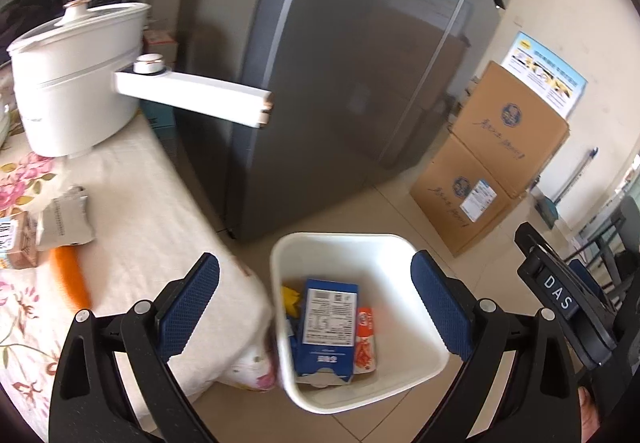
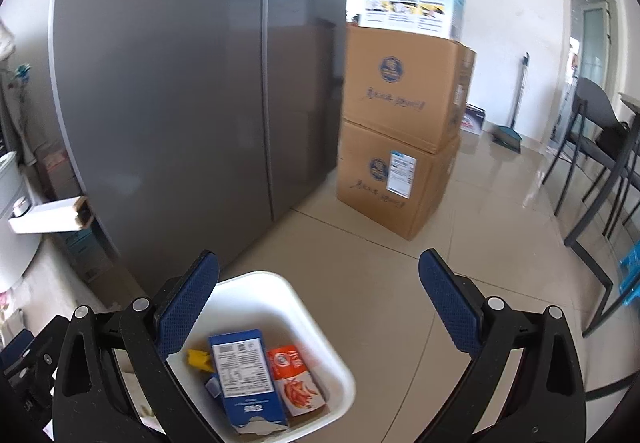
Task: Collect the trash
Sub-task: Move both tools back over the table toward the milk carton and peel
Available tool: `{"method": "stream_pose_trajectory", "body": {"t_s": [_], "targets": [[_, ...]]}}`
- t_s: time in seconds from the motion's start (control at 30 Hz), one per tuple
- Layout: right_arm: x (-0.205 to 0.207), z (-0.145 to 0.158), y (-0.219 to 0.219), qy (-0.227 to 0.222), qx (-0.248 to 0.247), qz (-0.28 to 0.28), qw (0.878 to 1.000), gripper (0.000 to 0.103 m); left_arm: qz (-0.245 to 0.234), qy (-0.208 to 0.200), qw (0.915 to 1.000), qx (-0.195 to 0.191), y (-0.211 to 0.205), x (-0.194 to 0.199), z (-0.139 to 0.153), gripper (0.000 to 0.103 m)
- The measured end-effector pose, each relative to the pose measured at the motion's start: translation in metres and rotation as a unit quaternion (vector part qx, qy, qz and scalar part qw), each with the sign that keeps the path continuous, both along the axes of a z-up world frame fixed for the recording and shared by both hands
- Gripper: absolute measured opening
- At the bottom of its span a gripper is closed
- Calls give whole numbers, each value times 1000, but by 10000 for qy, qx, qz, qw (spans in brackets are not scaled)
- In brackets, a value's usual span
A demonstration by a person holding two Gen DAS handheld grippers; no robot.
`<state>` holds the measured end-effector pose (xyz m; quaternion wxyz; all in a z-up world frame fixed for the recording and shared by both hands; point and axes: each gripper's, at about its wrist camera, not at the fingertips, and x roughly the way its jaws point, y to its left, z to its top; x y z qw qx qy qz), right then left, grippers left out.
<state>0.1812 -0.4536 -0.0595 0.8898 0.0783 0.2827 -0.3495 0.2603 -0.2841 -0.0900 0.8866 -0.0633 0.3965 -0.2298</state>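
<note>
A white trash bin (image 1: 416, 327) stands on the floor beside the table; it also shows in the right wrist view (image 2: 320, 343). It holds a blue carton (image 1: 328, 327) (image 2: 244, 379), a red and white snack packet (image 1: 366, 339) (image 2: 296, 379) and a yellow scrap (image 1: 291, 297) (image 2: 199, 358). My left gripper (image 1: 316, 303) is open and empty above the bin. My right gripper (image 2: 320, 303) is open and empty above the bin's right side. On the table lie a crumpled grey wrapper (image 1: 68, 219), an orange item (image 1: 72, 279) and a brown carton (image 1: 16, 245).
A white electric pot (image 1: 80, 75) with a long handle (image 1: 196, 97) stands on the floral tablecloth (image 1: 152, 203). A grey fridge (image 1: 320, 63) (image 2: 180, 83) stands behind the bin. Stacked cardboard boxes (image 2: 400, 131) (image 1: 492, 163) stand to its right. Dark chairs (image 2: 600, 163) are at far right.
</note>
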Motion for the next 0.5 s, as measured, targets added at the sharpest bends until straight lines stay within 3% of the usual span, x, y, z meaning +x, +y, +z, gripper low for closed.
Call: {"method": "stream_pose_trajectory", "body": {"t_s": [0.5], "targets": [[43, -10, 97, 359, -433, 1044, 9929, 96, 702, 156, 9972, 186, 100, 18, -11, 94]]}}
